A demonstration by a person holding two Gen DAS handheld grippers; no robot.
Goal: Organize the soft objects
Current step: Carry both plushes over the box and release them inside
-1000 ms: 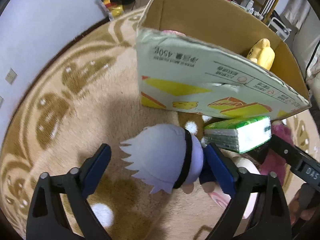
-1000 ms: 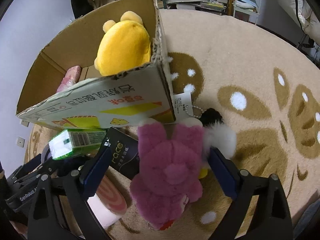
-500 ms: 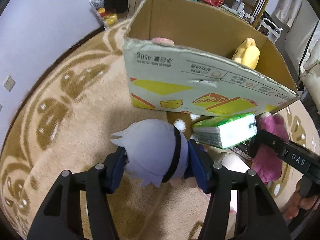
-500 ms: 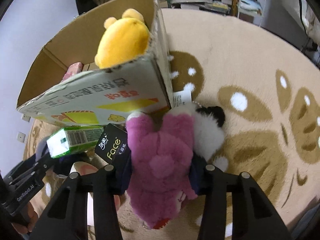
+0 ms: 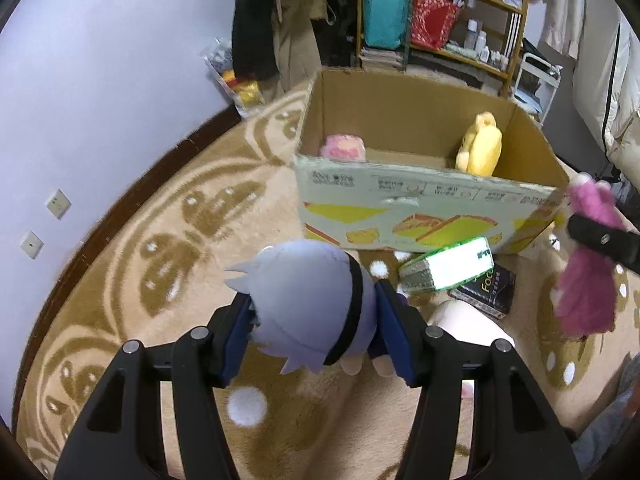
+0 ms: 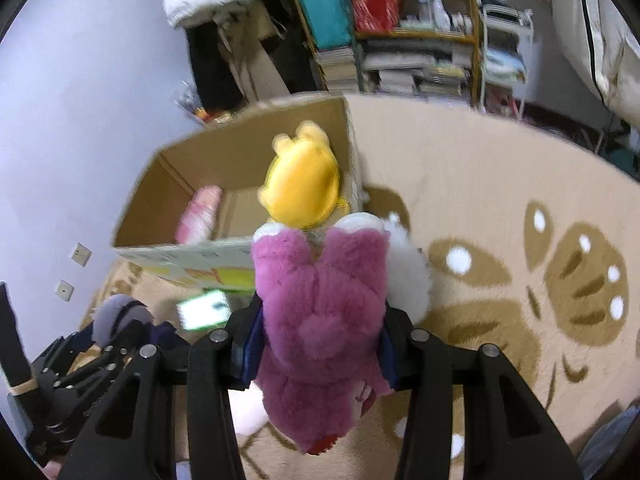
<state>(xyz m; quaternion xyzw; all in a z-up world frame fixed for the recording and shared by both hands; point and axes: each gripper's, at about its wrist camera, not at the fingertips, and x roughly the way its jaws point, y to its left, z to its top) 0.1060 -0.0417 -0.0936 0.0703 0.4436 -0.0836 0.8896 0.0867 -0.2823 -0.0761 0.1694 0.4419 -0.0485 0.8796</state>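
Left gripper [image 5: 316, 328]: I have it clenched on the grey doll [image 5: 308, 300], pads squeezing both sides of its head, low centre of the left view.

Right gripper [image 6: 320, 336]: clamped on the purple plush [image 6: 320, 320], low centre of the right view; a white plush [image 6: 408, 280] hangs touching its right side and seems attached, though I can't see how.

Why held so: both toys are soft, so I pinch them across the bulk, where the fabric gives and won't slip. Both are off the rug [image 5: 132, 264] and point toward the box [image 5: 424, 196], which I judge is where they go.

Box: open cardboard, upper centre in both views. Inside it, a yellow plush [image 5: 482, 146] stands against the right wall and a pink toy [image 5: 344, 148] lies at the left.

Outside the box: a green pack [image 5: 452, 266] leans on a black pack [image 5: 486, 290] on the rug just in front of the box wall; a pale pink plush [image 5: 468, 320] lies below them. These are not yet put away.

Next, I'd guess: lift both toys over the near wall and let go inside.
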